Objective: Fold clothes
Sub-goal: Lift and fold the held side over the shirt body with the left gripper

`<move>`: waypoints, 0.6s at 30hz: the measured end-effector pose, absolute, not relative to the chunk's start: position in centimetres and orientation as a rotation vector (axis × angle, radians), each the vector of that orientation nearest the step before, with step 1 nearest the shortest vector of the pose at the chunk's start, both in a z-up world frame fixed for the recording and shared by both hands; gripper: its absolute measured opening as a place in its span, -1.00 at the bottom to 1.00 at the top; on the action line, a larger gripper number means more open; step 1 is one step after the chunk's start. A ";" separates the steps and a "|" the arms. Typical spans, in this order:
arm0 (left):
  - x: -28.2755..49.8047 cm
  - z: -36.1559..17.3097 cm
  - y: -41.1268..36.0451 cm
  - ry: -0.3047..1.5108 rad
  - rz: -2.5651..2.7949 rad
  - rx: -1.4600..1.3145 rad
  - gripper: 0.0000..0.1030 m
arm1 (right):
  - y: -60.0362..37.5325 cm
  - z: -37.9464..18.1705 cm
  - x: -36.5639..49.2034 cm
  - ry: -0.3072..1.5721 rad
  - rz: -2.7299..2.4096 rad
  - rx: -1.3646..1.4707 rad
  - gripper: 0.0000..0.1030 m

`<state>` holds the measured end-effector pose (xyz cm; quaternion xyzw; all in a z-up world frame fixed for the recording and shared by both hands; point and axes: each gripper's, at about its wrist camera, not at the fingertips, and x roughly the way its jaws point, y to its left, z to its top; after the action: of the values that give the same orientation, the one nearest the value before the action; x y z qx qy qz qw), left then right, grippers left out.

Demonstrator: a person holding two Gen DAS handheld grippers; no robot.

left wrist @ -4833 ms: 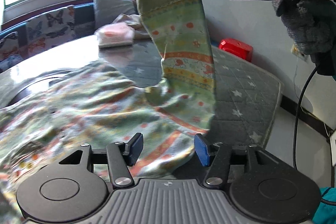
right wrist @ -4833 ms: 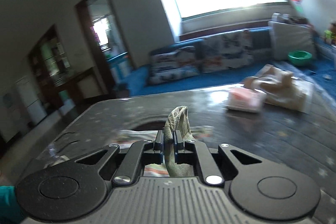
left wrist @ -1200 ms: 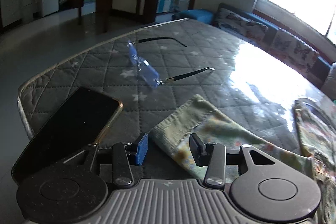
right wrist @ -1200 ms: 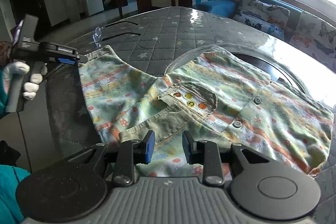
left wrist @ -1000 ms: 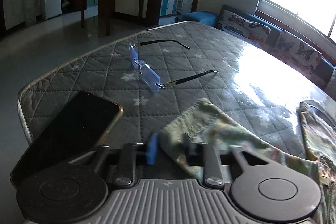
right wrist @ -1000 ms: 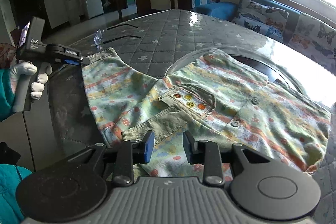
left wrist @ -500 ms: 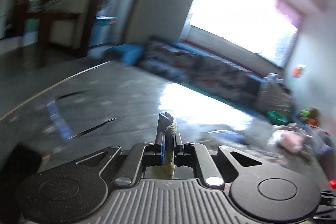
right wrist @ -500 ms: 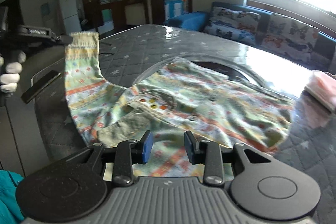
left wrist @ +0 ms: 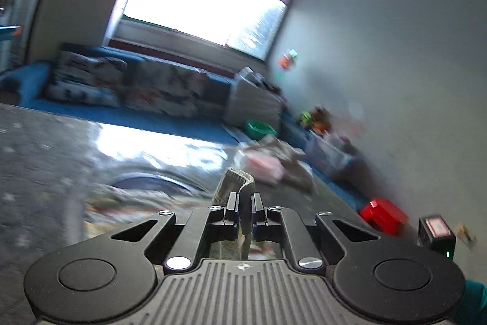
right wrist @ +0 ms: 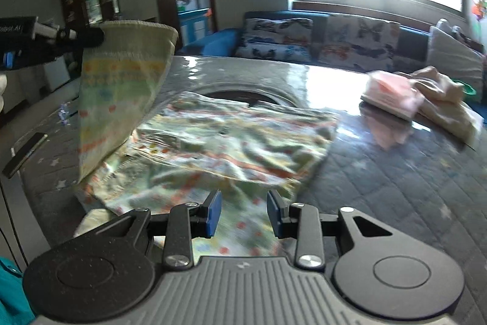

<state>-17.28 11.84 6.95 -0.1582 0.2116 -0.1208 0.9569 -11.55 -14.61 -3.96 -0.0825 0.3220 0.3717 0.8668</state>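
Garment: the patterned child's shirt (right wrist: 231, 139) lies mostly flat on the quilted table cover (right wrist: 395, 181), body spread, one sleeve (right wrist: 118, 93) lifted off the cloth on the shirt's left side as the right wrist view shows it.
Feel: you are handling thin, soft cotton by the look of it; light, limp, no stiffness, so it droops from any single hold and drags the body along if you pull too quickly.
Where to hold: you grip best on the ribbed cuff (left wrist: 236, 181) or a hem, where the doubled fabric gives the pads something to bite; the buttoned front is a poorer spot.
Left gripper (left wrist: 244, 212): your jaws are pinched nearly together on the cuff, which sticks up between the pads; the sleeve hangs from it above the shirt's left edge.
Right gripper (right wrist: 243, 213): your jaws stand partly apart with nothing between them, hovering just over the shirt's near hem.
Beyond the shirt: a pink folded stack (right wrist: 392, 93) and a beige garment (right wrist: 447, 102) sit well apart on the shirt's far right; a phone (right wrist: 26, 153) lies near its left side, beyond the hanging sleeve.
Risk: you may shift the whole shirt if the sleeve is carried across without the near hem pinned.
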 end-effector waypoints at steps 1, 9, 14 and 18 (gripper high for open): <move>-16.8 6.5 11.2 0.447 -0.271 -0.320 -0.84 | -15.1 -4.1 -11.5 0.678 0.766 -0.167 -0.37; -14.3 2.3 7.5 0.587 -0.399 -0.275 -0.82 | -16.8 -4.9 -11.0 0.702 0.707 -0.134 -0.37; -14.6 0.6 7.6 0.647 -0.440 -0.260 -0.70 | -16.5 -5.0 -10.7 0.704 0.708 -0.133 -0.37; -15.4 -0.1 9.2 0.664 -0.386 -0.233 -0.70 | -15.6 -5.1 -10.5 0.709 0.730 -0.141 -0.37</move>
<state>-15.43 9.25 -0.06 -0.1132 0.3234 -0.1878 0.9205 -10.48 -15.65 -5.08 -0.0672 0.3392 0.3494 0.8708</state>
